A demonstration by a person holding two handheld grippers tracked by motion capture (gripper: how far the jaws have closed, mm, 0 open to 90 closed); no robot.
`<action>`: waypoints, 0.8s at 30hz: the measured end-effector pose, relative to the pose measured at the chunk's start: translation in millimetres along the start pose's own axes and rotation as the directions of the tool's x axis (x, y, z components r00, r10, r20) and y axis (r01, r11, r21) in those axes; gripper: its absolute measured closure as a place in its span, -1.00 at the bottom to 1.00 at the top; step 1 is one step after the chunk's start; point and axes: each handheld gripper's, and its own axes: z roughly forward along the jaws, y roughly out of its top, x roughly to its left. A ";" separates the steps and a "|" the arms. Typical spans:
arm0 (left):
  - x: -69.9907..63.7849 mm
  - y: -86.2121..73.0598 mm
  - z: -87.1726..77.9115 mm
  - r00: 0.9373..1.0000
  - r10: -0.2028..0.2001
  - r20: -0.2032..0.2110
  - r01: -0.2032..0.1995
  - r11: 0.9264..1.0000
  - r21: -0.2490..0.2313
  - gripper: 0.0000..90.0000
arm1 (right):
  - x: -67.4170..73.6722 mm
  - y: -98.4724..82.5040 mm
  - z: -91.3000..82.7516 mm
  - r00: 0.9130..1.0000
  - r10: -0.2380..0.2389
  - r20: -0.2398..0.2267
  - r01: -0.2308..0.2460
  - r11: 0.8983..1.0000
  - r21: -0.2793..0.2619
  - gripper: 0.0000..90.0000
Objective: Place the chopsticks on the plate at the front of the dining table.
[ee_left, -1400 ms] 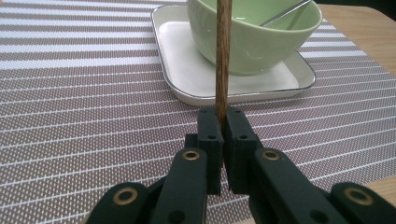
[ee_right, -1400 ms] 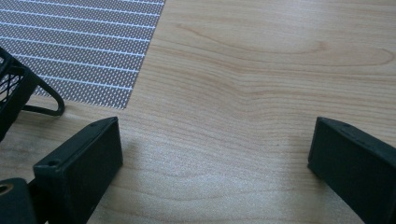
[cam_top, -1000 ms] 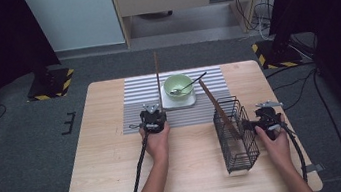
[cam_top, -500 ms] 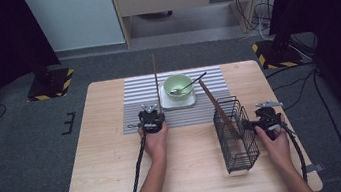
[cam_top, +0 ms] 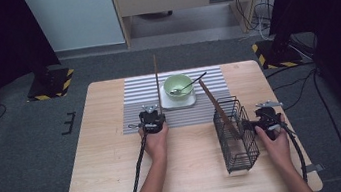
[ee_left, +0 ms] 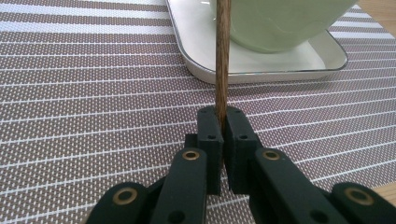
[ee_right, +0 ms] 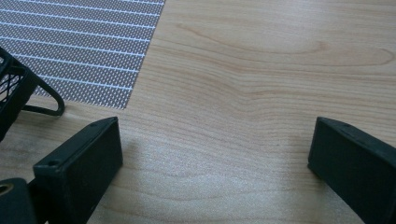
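The left gripper (cam_top: 152,119) rests over the near edge of a striped placemat (cam_top: 139,100) on the desk (cam_top: 101,156), its jaws pinching the lower end of a brown wooden chopstick (cam_top: 157,82) that stands upright from them. In the left gripper view the chopstick (ee_left: 222,56) rises straight out of the closed jaws, with the woven mat below.

Just ahead of that gripper and slightly to its right sits a pale green bowl (cam_top: 177,86) on a white square plate (cam_top: 179,102), a spoon (cam_top: 188,84) lying in the bowl with its handle sticking out over the rim. The plate's edge (ee_left: 261,74) is close in front of the jaws.

Further right, a black wire basket (cam_top: 236,134) stands on the bare wood with a second chopstick (cam_top: 218,107) leaning out of it towards the mat. The right gripper (cam_top: 263,122) sits just beside the basket's right side. In the right gripper view its jaws are spread wide over plain wood with nothing between them, and a corner of the basket (ee_right: 11,88) shows at the left.

No brand, label or readable writing shows on any of these things.
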 end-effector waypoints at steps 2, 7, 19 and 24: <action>-0.1 -0.2 0.0 1.000 0.002 0.000 -0.002 1.000 0.001 0.91 | 0.0 0.0 0.0 1.000 0.000 0.000 0.000 1.000 0.000 -0.93; -0.7 -0.1 0.0 1.000 0.002 0.005 -0.002 1.000 -0.001 0.91 | 0.0 0.0 0.0 1.000 0.000 0.000 0.000 1.000 0.000 -0.93; -0.3 -0.7 -0.3 1.000 0.004 0.002 -0.004 1.000 -0.002 0.91 | 0.0 0.0 0.0 1.000 0.000 0.000 0.000 1.000 0.000 -0.93; -0.9 -0.3 -1.2 1.000 0.004 -0.004 -0.004 1.000 -0.005 0.91 | 0.0 0.0 0.0 1.000 0.000 0.000 0.000 1.000 0.000 -0.93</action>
